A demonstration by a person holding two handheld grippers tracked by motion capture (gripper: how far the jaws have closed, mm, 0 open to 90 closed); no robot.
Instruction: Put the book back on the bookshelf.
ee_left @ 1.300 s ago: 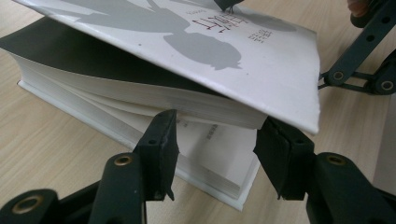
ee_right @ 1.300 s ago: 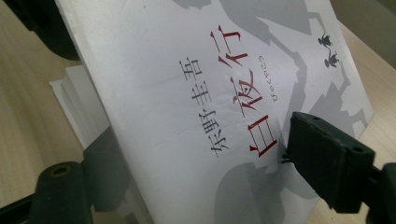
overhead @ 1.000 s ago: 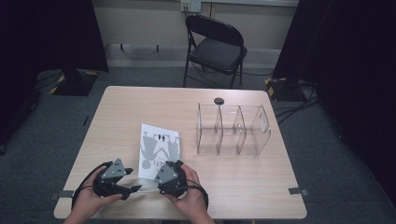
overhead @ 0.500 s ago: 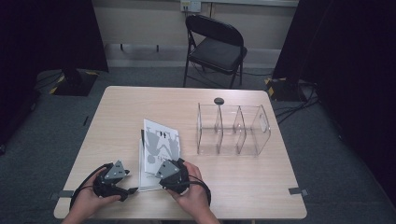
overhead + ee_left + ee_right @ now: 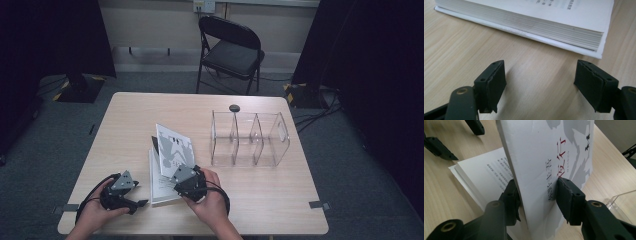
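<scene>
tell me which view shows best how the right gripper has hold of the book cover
The right gripper view: the right gripper has its jaws on either side of the lifted cover, above the pages. The high view shows the cover raised, the grip hidden by the hand. The left gripper view shows the page block's edge.

Bare tabletop [image 5: 125,125] lies open to the left and far side of the book [image 5: 161,186]. The raised front cover [image 5: 175,150] stands upright between the near-left working area and the clear three-compartment organizer [image 5: 249,139], right. A small black object [image 5: 234,107] lies just behind the organizer. Open table lies near right.
</scene>
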